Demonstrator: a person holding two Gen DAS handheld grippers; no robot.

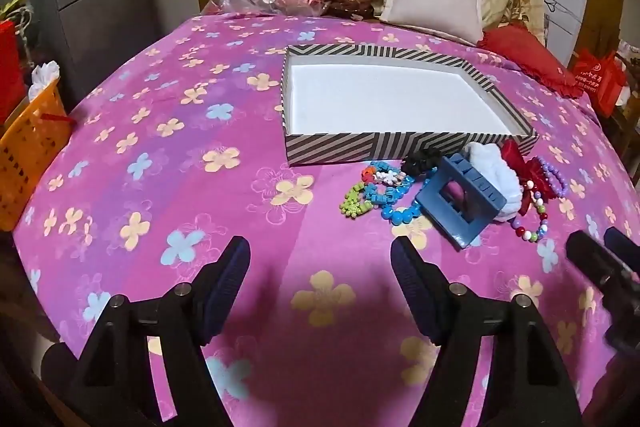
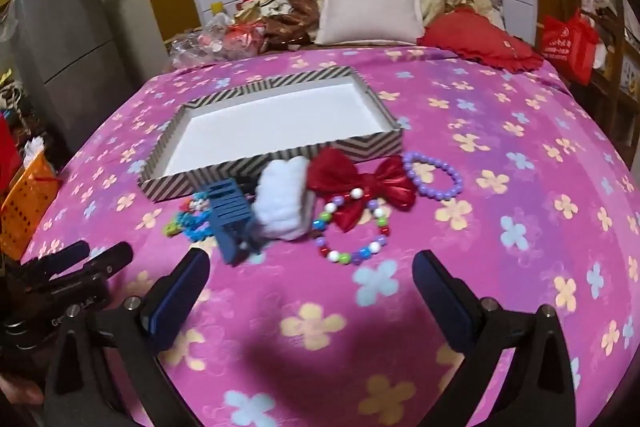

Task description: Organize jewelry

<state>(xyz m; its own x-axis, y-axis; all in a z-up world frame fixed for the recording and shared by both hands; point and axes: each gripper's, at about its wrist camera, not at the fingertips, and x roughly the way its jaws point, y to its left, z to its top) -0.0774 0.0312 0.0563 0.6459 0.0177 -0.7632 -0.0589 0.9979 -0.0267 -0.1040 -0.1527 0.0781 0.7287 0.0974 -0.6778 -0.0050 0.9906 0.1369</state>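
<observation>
So both tongs are spread wide with nothing between them, the left gripper and right gripper just hovering over the pink bedspread, so I'd say nothing is sorted yet. From the right one, the whole pile sits at 12 o'clock: beaded bracelet, red bow, purple bracelet, white scrunchie and blue claw clip. Just past them the striped box sits empty, long axis running 8 to 2 o'clock.

Bed – box, jewelry.
</observation>
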